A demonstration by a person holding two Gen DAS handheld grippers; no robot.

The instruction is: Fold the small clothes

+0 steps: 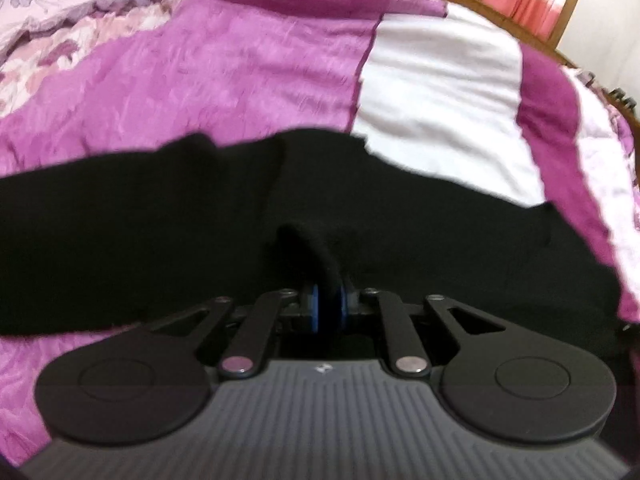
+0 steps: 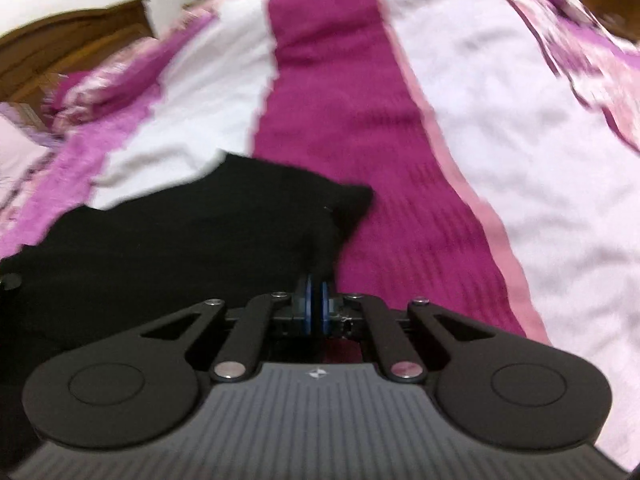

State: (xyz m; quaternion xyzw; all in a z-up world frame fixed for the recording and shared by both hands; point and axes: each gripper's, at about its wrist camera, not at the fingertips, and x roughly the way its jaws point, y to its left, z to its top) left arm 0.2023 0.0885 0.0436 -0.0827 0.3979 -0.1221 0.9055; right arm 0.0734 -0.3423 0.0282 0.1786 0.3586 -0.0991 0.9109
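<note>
Your left gripper (image 1: 328, 300) is clamped on a raised fold of the black garment (image 1: 140, 232), which lies across the purple-and-white bedspread (image 1: 200, 72). Your right gripper (image 2: 316, 304) has its pads pinched nearly together on the garment's edge, at the corner toward 1 o'clock. Only the left view shows the garment spreading wide; only the right shows a wooden headboard (image 2: 72, 36) at 10 o'clock.

My black garment (image 1: 140, 220) is matt, soft knit cloth; the bedspread (image 1: 240, 72) under it is crinkled, faintly shiny purple fabric, ribbed magenta in places; my left gripper (image 1: 328, 300) is matt black plastic with metal rivets; the headboard (image 2: 60, 44) is polished wood.
</note>
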